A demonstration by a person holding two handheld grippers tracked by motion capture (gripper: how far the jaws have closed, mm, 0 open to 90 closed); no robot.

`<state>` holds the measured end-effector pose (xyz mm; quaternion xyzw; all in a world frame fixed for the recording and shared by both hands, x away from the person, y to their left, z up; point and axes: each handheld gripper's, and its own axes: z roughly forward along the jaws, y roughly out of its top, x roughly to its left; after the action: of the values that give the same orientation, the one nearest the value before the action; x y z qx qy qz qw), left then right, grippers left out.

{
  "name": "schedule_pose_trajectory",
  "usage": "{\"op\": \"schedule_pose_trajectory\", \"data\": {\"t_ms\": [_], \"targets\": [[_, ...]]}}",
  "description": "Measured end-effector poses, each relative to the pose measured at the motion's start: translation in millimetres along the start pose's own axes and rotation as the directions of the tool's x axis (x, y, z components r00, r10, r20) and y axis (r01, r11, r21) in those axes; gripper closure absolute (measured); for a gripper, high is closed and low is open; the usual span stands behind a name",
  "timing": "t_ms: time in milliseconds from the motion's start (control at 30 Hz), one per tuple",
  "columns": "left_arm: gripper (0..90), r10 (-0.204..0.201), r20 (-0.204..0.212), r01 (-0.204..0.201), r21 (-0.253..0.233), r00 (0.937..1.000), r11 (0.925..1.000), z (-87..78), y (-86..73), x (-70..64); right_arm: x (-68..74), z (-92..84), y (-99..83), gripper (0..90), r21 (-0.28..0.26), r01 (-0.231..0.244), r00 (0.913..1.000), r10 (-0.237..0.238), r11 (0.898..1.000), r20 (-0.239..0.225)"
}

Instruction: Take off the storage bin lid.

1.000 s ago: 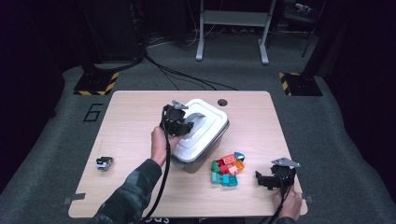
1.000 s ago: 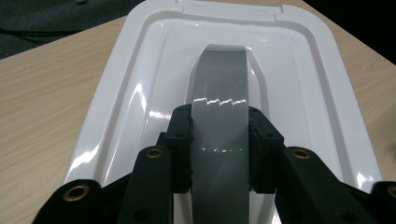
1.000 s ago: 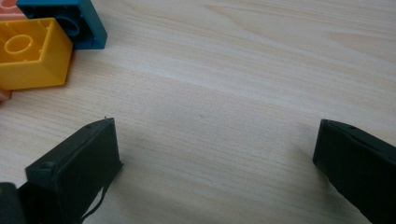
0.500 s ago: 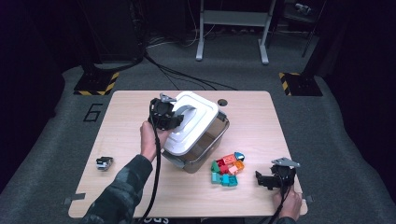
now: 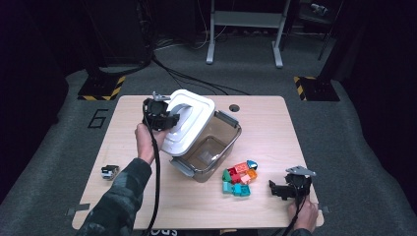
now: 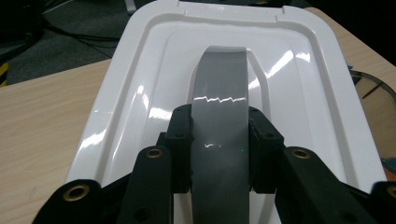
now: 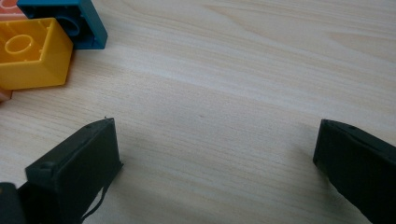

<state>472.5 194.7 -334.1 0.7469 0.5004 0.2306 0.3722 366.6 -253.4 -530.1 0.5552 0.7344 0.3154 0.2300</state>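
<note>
Wooden table [image 5: 147,196], dark room. White lid [image 5: 189,123] tilted over the left rim of the clear bin [image 5: 216,147], its grey handle [image 6: 219,140] clamped in the left gripper [image 6: 219,154]. Right gripper [image 5: 284,189] rests near the table's front right corner, jaws wide apart (nothing between them), beside the toy bricks [image 5: 238,178].
</note>
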Motion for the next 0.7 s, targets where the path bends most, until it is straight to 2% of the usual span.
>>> {"op": "schedule_pose_trajectory", "data": {"t_ms": [233,367,600,700], "targets": [[66.9,-0.031,-0.059,0.03,-0.015,0.9978,0.9994,-5.4,2.4,19.1,0.1,0.0,0.0,0.0,0.001,-0.001,1.0,0.001,1.0,0.0],[66.9,-0.061,-0.09,0.059,-0.02,0.9941,0.9981,-5.0,1.7,29.1,-0.1,0.1,0.0,0.0,0.0,0.001,1.0,-0.001,1.0,-0.001],[66.9,-0.108,-0.149,0.105,-0.028,0.9829,0.994,-3.8,-0.7,47.4,0.2,0.0,0.0,0.0,0.0,-0.002,1.0,0.002,1.0,0.0],[66.9,-0.114,-0.18,0.109,-0.04,0.977,0.9933,-4.9,-1.0,52.8,0.1,0.0,0.0,0.0,0.0,0.0,1.0,0.0,1.0,0.0]]}}
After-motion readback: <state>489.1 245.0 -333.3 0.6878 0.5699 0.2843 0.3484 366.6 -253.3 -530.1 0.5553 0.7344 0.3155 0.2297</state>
